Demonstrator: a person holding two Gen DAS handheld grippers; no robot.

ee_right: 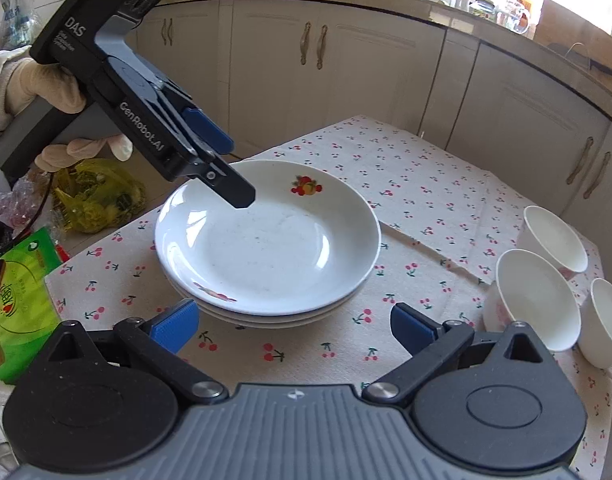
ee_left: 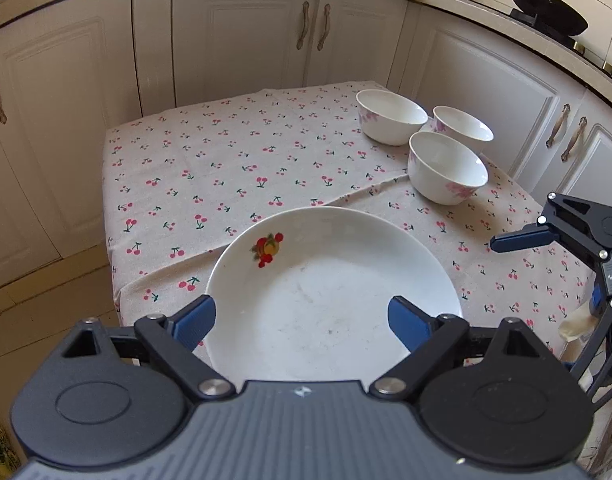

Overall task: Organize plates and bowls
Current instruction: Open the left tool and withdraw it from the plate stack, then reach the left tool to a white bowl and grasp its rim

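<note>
Cream cabinets are seen behind a small table [ee_right: 426, 168] draped in a cherry-print cloth [ee_left: 225, 168]. A stack of plates [ee_right: 265, 240] is set near the table's front left corner, and three bowls [ee_left: 422, 140] are grouped close together by its right edge, two of them touching or nearly so.

The left gripper [ee_right: 235, 172] is held over the rear rim of the top plate, jaws apart and nothing clamped; the plate is framed between them in the left wrist view, but no pressing is seen. The right gripper [ee_right: 293, 326] is spread wide just before the stack's near edge, also empty.

Judged from this, the stack could be nudged toward the table's edge if a jaw were driven into a rim, since the cloth is creased and may slide. A bowl gripped by one thin wall might slip or knock its neighbours. A ridge in the cloth [ee_left: 362, 192] beside the bowls could tip one that is dragged.

"DAS" and "GenRobot.AI" are read on the left gripper; the green packet's [ee_right: 21, 300] print cannot be made out
</note>
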